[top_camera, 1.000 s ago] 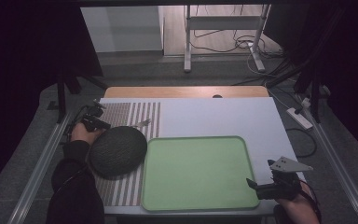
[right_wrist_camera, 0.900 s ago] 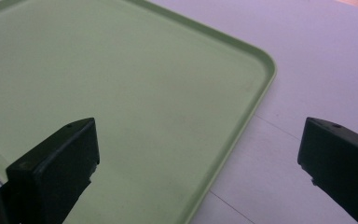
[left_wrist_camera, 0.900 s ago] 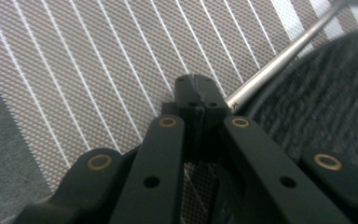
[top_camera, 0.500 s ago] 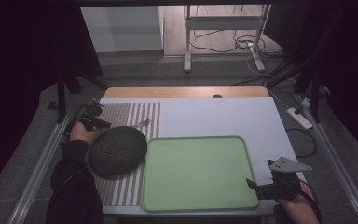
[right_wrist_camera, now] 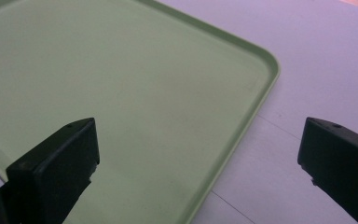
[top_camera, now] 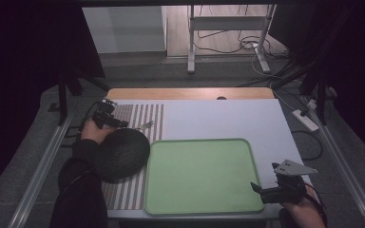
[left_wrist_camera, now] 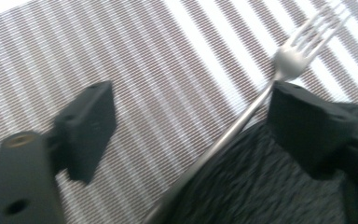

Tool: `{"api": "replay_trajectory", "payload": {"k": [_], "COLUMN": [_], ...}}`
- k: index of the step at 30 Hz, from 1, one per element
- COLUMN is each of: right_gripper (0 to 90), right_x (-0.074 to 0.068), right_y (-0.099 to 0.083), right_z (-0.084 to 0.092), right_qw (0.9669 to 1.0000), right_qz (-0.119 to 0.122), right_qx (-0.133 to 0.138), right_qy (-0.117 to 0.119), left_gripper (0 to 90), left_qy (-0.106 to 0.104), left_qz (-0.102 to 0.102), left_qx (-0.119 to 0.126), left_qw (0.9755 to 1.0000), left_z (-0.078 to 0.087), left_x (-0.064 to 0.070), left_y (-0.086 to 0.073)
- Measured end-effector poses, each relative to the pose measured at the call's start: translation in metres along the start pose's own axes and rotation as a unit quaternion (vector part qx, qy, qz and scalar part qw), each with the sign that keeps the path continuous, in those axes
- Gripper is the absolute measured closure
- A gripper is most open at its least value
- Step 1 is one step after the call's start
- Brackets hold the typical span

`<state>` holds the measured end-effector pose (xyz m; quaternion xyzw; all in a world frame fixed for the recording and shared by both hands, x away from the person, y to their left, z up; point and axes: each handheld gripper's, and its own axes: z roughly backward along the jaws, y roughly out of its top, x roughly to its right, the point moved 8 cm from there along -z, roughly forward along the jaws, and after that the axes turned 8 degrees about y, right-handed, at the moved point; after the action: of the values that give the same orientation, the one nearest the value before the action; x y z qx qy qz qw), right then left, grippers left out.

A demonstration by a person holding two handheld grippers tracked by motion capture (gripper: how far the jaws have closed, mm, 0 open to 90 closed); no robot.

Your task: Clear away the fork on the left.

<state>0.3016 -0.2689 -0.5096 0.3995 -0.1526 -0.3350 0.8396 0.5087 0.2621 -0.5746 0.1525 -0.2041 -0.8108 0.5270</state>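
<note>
At left of the high view, left gripper (top_camera: pixel 119 124) is spreading its jaws wide, gripping nothing, fork (left_wrist_camera: pixel 261 93) lying loose between them on striped mat (left_wrist_camera: pixel 135 56); right gripper (top_camera: pixel 258 189), open and empty, is idling by the tray (top_camera: pixel 199 175).

A: Where's the left claw (top_camera: pixel 108 117)?
B: Far left of the desk, held low, its jaws having just been opening; they stand wide apart now, pressing on nothing

A: And the right claw (top_camera: pixel 276 192)?
B: Near right corner, level, pointing left, jaws spread wide with nothing between them, the hand (top_camera: pixel 300 213) gripping it from below
</note>
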Motion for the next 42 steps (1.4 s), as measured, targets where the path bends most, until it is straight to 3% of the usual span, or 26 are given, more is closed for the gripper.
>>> {"api": "replay_trajectory", "payload": {"k": [4,7,17,22,23,28,31,36,42], "right_gripper": [0.0,0.0,0.0,0.0,0.0,0.0,0.0,0.0,0.0], "right_x": [0.0,0.0,-0.001,-0.001,-0.001,-0.001,-0.001,-0.001,-0.001], "right_y": [0.0,0.0,0.0,0.0,0.0,0.0,0.0,0.0,0.0], "right_z": [0.0,0.0,0.0,0.0,0.0,0.0,0.0,0.0,0.0], "right_qw": [1.0,1.0,1.0,1.0,1.0,1.0,1.0,1.0,1.0], "right_qz": [0.001,0.001,0.004,0.005,0.004,0.004,0.005,0.005,0.005], "right_qx": [0.0,0.0,-0.002,-0.002,-0.002,-0.002,-0.003,-0.003,-0.004], "right_qy": [0.0,0.001,0.001,0.001,0.001,0.001,0.001,0.001,0.001], "left_gripper": [4.0,0.2,0.0,0.0,0.0,0.4,7.8,31.7,71.8], "left_qy": [0.001,-0.012,-0.007,0.009,-0.006,-0.003,0.0,0.0,-0.006], "left_qz": [-0.007,-0.018,-0.053,-0.068,-0.06,-0.052,-0.046,-0.036,-0.035], "left_qx": [-0.006,-0.013,-0.037,-0.055,-0.05,-0.045,-0.039,-0.022,-0.012], "left_qw": [1.0,0.9997,0.9979,0.9961,0.9969,0.9976,0.9982,0.9991,0.9993], "left_z": [-0.005,-0.01,-0.032,-0.043,-0.044,-0.043,-0.039,-0.032,-0.025], "left_x": [0.008,0.018,0.042,0.04,0.038,0.03,0.023,0.01,0.0], "left_y": [0.005,0.009,0.021,0.02,0.02,0.018,0.016,0.012,0.003]}}
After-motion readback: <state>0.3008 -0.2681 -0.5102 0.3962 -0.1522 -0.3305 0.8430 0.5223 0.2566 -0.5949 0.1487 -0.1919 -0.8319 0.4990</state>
